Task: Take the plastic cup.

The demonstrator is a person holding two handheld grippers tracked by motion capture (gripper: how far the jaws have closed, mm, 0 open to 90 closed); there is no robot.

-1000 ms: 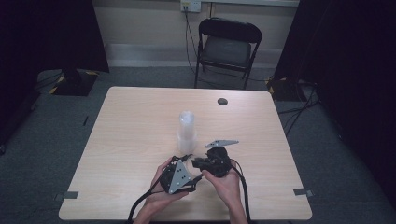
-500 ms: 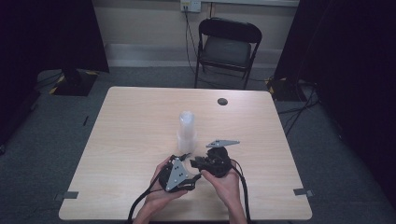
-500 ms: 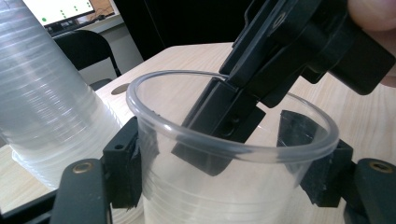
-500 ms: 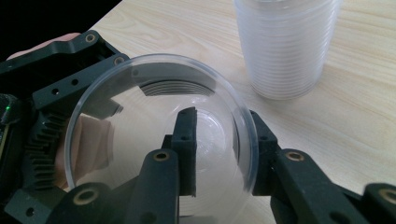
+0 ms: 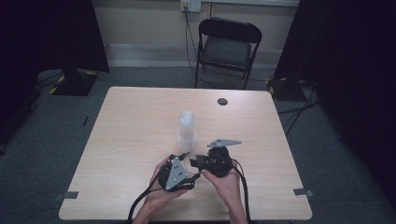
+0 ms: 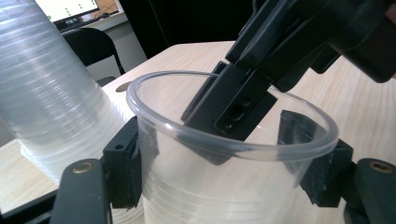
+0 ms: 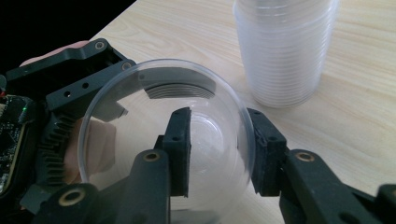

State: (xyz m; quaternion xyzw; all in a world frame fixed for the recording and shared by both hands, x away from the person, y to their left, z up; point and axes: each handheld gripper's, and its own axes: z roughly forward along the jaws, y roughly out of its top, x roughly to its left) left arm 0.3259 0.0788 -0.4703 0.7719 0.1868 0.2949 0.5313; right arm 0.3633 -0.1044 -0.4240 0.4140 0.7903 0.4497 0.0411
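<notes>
The clear cup is thin see-through plastic, so I think it is very light, bendy and easy to crush, and a bit slippery too. It is held between the two tools at about 6 o'clock on the table, near the person's edge and just in front of the tall stack of cups.

The left gripper hugs the cup from outside — one black pad on each side wall, both touching, closed on it. The right gripper pinches the cup's rim: one jaw sits inside the cup and the other outside, with the thin wall between them. That looks like a firm pinch too.

The rim is the stiffest part, so I think it is the best place to grab. The side walls need a soft squeeze, or they may buckle. With two tools on one light cup, a hard pull could bend it or make it pop out.

Compared with a second ago, in the high view the left gripper has turned a little and slid closer to the right one. The stack has stayed in the same place.
</notes>
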